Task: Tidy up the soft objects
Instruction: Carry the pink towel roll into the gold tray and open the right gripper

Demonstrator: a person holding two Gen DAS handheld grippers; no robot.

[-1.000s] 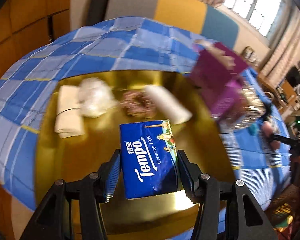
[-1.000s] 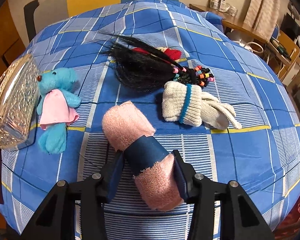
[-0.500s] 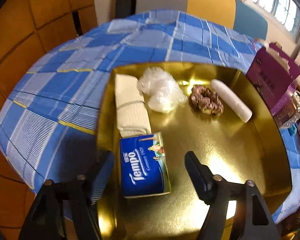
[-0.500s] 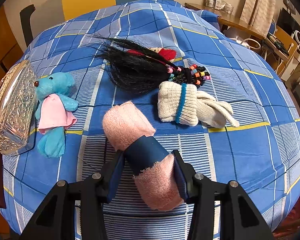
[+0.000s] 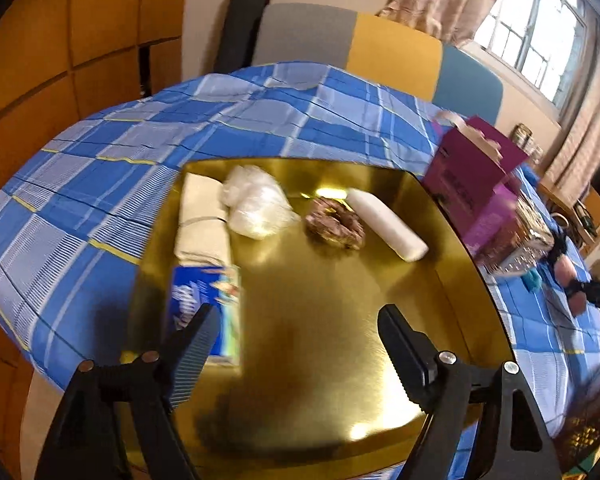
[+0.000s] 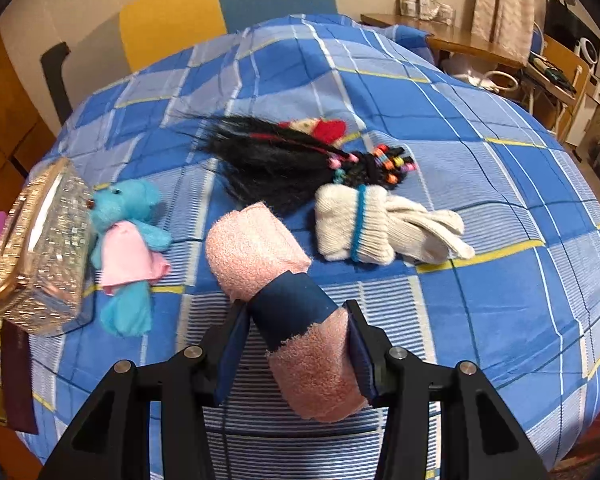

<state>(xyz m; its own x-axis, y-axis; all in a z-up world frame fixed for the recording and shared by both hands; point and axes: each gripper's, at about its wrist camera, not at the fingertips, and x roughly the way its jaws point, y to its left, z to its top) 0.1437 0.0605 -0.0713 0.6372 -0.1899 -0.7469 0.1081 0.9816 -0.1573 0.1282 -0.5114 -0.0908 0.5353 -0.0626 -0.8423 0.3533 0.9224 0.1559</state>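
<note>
In the left wrist view a gold tray point(image 5: 340, 344) lies on the blue checked cloth. A blue Tempo tissue pack point(image 5: 204, 304) rests at its near left, partly behind my left finger. My left gripper point(image 5: 296, 348) hangs over the tray with its jaws opening and nothing between them. Further back on the tray lie a cream folded cloth point(image 5: 202, 220), a clear plastic bag point(image 5: 256, 202), a brown scrunchie point(image 5: 334, 224) and a white roll point(image 5: 386, 224). In the right wrist view my right gripper point(image 6: 296, 354) is shut on a pink rolled towel point(image 6: 284, 296) with a dark blue band.
A blue teddy in a pink dress point(image 6: 128, 252), a black hairpiece with coloured bands point(image 6: 292, 160), a red-and-white soft item point(image 6: 320, 128) and cream socks point(image 6: 380, 228) lie on the cloth. A glittery box point(image 6: 40, 252) stands at the left. A purple carton point(image 5: 472, 184) stands beside the tray.
My left gripper let go of the tissue pack, left it on the tray and shifted right. The right gripper kept hold of the pink towel and hardly moved.
</note>
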